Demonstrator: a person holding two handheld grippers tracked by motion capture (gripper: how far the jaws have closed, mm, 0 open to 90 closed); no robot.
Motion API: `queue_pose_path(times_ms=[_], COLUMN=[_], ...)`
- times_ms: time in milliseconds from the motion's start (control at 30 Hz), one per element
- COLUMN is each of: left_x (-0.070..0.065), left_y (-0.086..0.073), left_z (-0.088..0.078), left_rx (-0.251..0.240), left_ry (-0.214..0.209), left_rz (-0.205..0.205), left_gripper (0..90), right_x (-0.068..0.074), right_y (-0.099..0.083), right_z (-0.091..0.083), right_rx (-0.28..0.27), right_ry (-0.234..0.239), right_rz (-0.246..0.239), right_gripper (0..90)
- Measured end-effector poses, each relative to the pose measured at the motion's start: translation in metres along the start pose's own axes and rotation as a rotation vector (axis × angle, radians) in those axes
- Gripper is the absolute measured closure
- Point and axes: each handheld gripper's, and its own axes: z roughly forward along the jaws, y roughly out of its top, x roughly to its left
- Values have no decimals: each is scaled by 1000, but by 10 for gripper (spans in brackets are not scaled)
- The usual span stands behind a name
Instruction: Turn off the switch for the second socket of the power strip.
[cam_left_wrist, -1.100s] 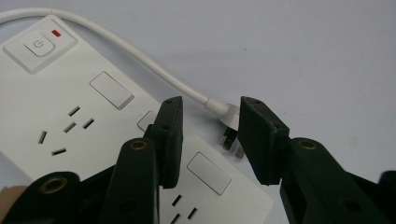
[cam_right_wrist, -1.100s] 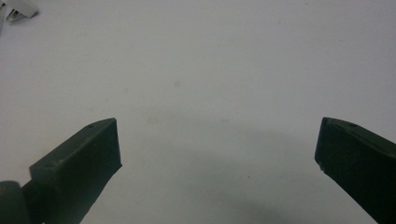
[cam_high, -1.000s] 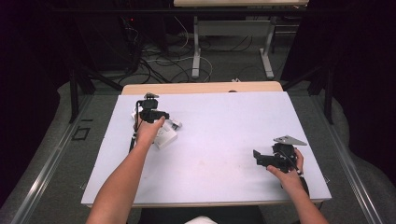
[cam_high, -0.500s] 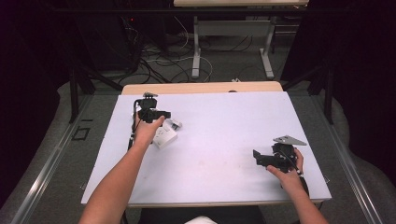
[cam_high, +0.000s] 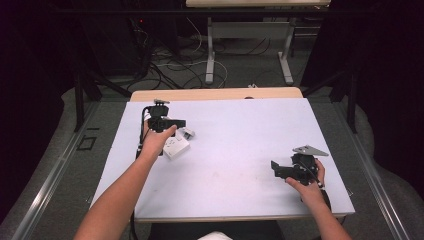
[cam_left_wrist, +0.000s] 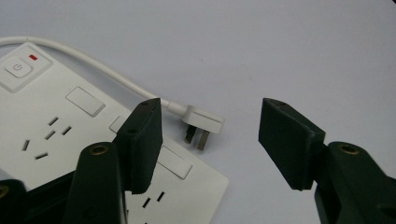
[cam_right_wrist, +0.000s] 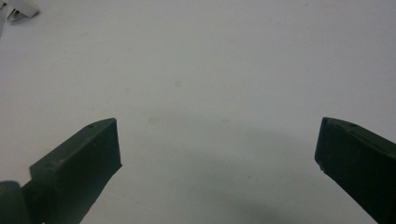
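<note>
A white power strip (cam_high: 176, 147) lies on the table's left part, its sockets and switch (cam_left_wrist: 18, 69) facing up. Its white cord ends in a plug (cam_left_wrist: 203, 122) that lies flat on the table just beyond the strip (cam_left_wrist: 56, 126). My left gripper (cam_high: 172, 124) hovers over the strip's corner. It is open (cam_left_wrist: 211, 106): the jaws have just been opening, and the plug lies under the gap with neither pad touching it. Near the front right edge, my right gripper (cam_high: 276, 169) is open wide (cam_right_wrist: 219, 123) over bare tabletop with nothing between its pads.
The pale tabletop (cam_high: 240, 135) stretches between the two hands. A wooden strip (cam_high: 215, 94) borders its far edge. Cables and table legs (cam_high: 210, 60) lie on the floor beyond. A white corner (cam_right_wrist: 21, 9) shows far off in the right gripper view.
The left hand has shifted slightly over the power strip. The strip, the plug and the right gripper lie where they were.
</note>
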Motion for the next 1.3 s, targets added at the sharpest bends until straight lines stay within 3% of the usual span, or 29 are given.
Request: queue_pose_path(times_ms=[367,500,700,1133,1300], left_x=[-11,-14,-17,-22,-22], left_y=[-2,-2,-5,-13,-20], left_z=[-12,-16,-20,-31,-36], left_rx=[-28,-49,-42,-51,-67], left_ry=[-12,-23,-35,-29,-43], left_rz=[73,86,118,188,200], left_gripper=[359,296,254,160,78], right_x=[0,0,0,0,0], right_y=[0,0,-1,-1,-1], right_z=[0,-1,-1,-1,-1], right_rx=[-1,-2,-2,0,0], right_ry=[0,0,0,2,2], right_rz=[-1,0,1,0,1], right_gripper=[0,0,0,0,0])
